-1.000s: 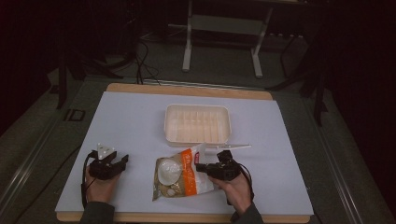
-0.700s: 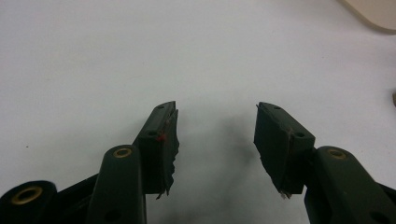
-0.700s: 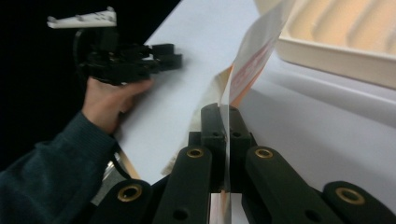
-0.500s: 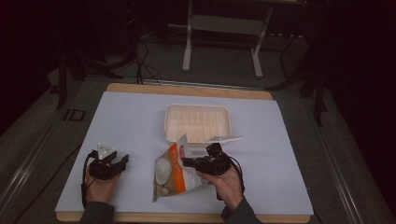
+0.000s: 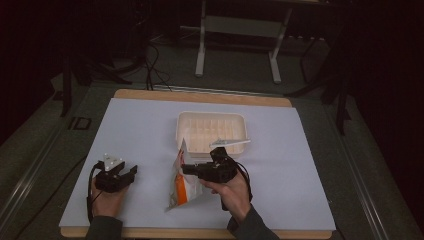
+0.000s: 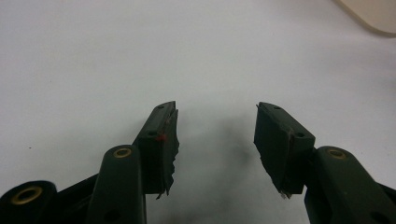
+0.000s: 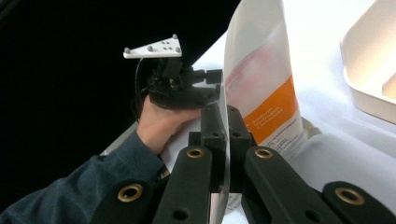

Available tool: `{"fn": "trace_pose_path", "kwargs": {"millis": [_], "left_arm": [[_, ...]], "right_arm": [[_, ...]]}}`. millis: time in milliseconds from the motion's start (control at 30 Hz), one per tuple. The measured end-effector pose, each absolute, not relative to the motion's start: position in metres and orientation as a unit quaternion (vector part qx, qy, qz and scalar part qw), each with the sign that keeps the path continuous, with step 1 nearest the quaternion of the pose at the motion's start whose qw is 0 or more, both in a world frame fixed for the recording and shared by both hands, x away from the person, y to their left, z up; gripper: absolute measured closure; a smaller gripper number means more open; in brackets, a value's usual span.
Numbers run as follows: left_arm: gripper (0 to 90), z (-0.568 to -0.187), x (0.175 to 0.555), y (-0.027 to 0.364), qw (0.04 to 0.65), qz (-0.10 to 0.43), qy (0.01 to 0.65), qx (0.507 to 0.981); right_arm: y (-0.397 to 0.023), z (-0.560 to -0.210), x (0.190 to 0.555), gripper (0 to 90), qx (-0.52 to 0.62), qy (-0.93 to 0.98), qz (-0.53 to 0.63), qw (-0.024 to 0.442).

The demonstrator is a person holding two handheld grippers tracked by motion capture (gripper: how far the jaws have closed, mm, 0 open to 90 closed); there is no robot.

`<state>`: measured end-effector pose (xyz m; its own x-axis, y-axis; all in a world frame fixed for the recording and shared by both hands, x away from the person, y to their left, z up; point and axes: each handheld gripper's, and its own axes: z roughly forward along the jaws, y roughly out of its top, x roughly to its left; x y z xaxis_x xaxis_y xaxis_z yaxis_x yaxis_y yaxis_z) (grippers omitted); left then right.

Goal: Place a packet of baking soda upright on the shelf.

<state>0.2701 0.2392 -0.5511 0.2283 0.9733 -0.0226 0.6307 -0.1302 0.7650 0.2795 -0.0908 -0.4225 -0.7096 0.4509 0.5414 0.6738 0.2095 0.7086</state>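
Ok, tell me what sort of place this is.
Probably a lab or studio recording bench: a white-covered wooden table in a dark room, a grey metal stand behind it, black cables on the floor, and hand-held black two-jaw grippers.

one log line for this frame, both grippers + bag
right gripper: shut on snack bag, edge lifted | left gripper: open, empty, on mat | tray: behind bag

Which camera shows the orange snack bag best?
The high view: the whole bag shows, tilted up by the right gripper. The right gripper view shows its edge pinched close up. The left gripper view faces bare table.
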Motion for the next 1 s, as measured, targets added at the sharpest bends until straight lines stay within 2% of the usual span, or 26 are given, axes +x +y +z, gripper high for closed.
{"fn": "trace_pose_path", "kwargs": {"millis": [1000], "left_arm": [[48.9, -0.551, 0.270, 0.239, 0.338, 0.259, 0.562, 0.709]], "right_arm": [[-0.104, -0.395, 0.285, 90.0, -0.378, -0.743, -0.546, 0.082]]}}
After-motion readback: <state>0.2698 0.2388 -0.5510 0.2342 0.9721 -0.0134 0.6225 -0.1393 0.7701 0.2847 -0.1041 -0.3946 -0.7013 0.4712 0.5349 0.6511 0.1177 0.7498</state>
